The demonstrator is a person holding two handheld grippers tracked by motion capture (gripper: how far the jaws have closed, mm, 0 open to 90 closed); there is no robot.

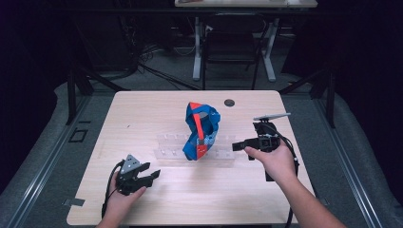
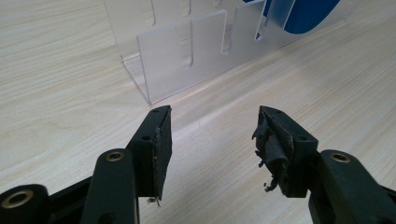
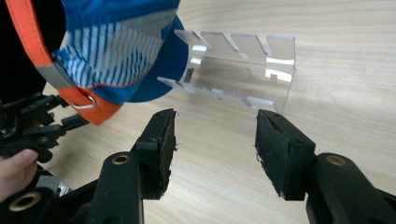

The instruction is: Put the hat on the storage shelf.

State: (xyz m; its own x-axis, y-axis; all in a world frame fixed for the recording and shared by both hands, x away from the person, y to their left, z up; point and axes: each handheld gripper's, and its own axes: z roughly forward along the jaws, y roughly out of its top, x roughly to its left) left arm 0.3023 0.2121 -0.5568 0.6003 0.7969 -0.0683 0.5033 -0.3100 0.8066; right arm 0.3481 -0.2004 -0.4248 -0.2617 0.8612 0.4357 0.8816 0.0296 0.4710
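A blue cap [image 1: 201,129] with an orange strap stands upright in a clear slotted acrylic rack [image 1: 223,155] at the middle of the wooden table. My left gripper [image 1: 154,175] rests open near the front left, a short way from the rack's left end. Seen from it, the left gripper [image 2: 212,116] has nothing between its jaws, the rack [image 2: 187,56] is ahead and the cap [image 2: 303,14] is at top right. My right gripper [image 1: 236,146] hovers just right of the rack, pointing at it. The right gripper [image 3: 215,119] is open and empty, facing the cap [image 3: 112,51] and rack [image 3: 243,70].
A small dark round disc [image 1: 229,102] lies on the table behind the cap. Bare tabletop [image 1: 142,118] surrounds the rack. A black chair [image 1: 233,47] and a white-legged desk stand beyond the far edge. The person's left hand [image 3: 16,170] shows past the cap.
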